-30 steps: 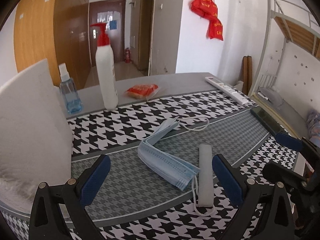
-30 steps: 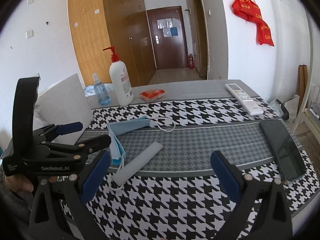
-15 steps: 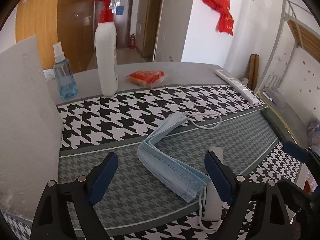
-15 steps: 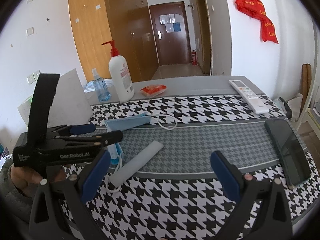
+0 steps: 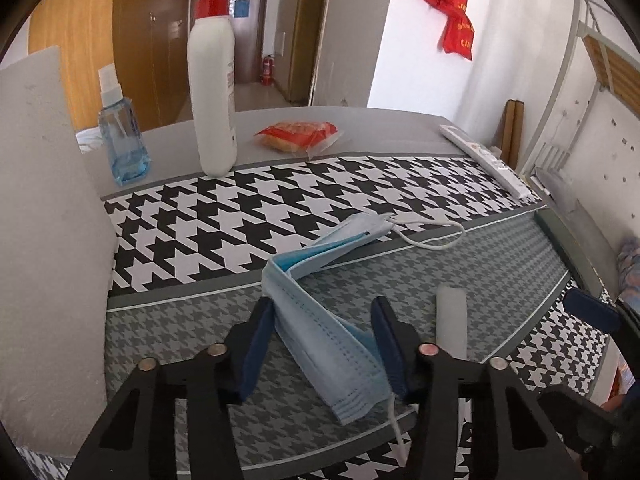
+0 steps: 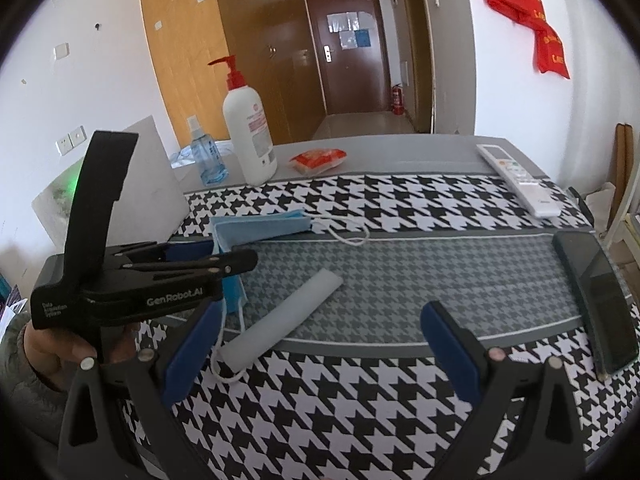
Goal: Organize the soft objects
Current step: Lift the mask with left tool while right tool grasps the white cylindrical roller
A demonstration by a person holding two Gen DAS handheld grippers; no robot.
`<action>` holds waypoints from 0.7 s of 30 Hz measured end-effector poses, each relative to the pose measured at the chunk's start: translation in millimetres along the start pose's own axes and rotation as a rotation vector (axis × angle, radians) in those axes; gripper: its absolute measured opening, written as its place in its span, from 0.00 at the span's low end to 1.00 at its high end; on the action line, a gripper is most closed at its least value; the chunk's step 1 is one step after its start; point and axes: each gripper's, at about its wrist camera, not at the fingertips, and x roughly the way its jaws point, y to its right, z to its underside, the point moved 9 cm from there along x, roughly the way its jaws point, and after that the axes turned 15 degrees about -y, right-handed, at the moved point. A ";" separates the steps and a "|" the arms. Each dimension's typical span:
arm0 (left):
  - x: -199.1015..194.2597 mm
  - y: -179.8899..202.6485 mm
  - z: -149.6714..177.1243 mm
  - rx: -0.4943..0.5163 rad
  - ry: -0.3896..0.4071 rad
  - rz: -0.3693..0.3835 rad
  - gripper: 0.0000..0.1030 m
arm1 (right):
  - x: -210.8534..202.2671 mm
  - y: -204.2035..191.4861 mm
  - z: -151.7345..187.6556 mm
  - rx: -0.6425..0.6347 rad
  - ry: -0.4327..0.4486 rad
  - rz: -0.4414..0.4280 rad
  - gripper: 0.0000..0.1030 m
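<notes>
Closing around one blue mask [image 5: 320,332], left gripper [image 5: 324,344] nears it; right gripper [image 6: 320,344] gapes empty.

White walls [image 6: 100,80] enclose the room. A wood-panelled wardrobe [image 6: 192,60] stands on the left, beside a hallway leading to a dark brown door [image 6: 348,52] with papers taped on it. A red fire extinguisher [image 6: 397,99] sits on the hallway's pale floor. Red cloth [image 6: 528,20] hangs from a hook on the right wall. A metal bunk bed frame [image 5: 592,72] with wooden slats stands at the far right. Daylight fills the room.
</notes>
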 end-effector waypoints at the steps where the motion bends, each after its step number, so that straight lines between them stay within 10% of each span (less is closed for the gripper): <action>1: 0.2 -0.5 -0.3 -0.002 0.001 0.000 0.43 | 1.0 -1.0 0.0 -0.004 -0.004 0.000 0.98; 10: -2.0 -14.4 0.4 -0.027 0.014 -0.002 0.09 | 13.1 -3.6 0.0 0.003 -0.051 0.001 0.98; 21: -24.5 -27.1 0.8 -0.054 0.105 -0.028 0.08 | 32.9 -18.4 -6.5 -0.003 -0.112 -0.001 0.98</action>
